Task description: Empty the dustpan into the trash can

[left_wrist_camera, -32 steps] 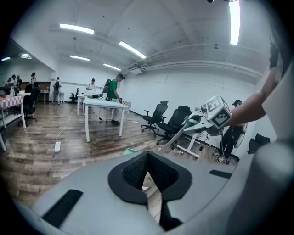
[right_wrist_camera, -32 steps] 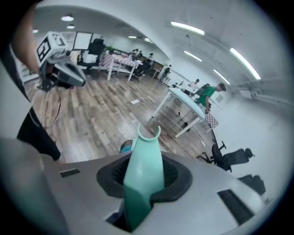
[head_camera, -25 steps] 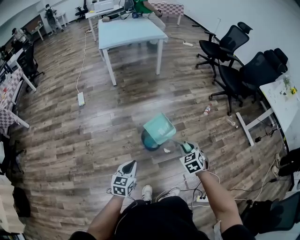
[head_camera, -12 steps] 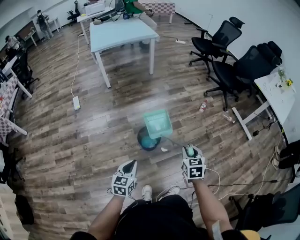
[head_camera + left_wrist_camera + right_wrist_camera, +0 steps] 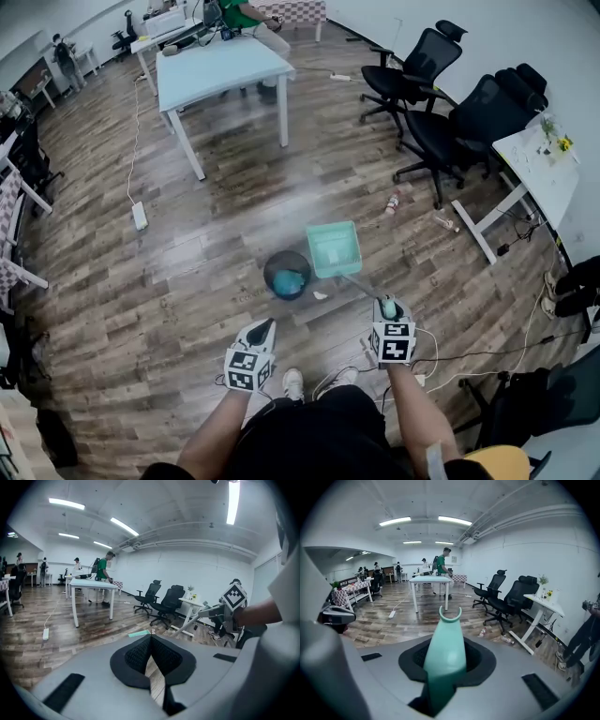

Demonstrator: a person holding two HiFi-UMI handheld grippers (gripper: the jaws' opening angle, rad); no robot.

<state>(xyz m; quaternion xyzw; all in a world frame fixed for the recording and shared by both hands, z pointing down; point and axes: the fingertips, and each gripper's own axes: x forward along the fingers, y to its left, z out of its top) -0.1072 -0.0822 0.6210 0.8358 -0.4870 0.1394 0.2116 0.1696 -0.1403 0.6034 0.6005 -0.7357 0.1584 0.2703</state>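
The right gripper (image 5: 388, 317) is clamped on the teal handle (image 5: 445, 653), so the dustpan (image 5: 334, 249) is held well out front on its long stick. The tray is kept roughly face-up just right of the trash can (image 5: 287, 274), probably so nothing gets spilled. The left gripper (image 5: 151, 641) is pinched closed, with nothing gripped.
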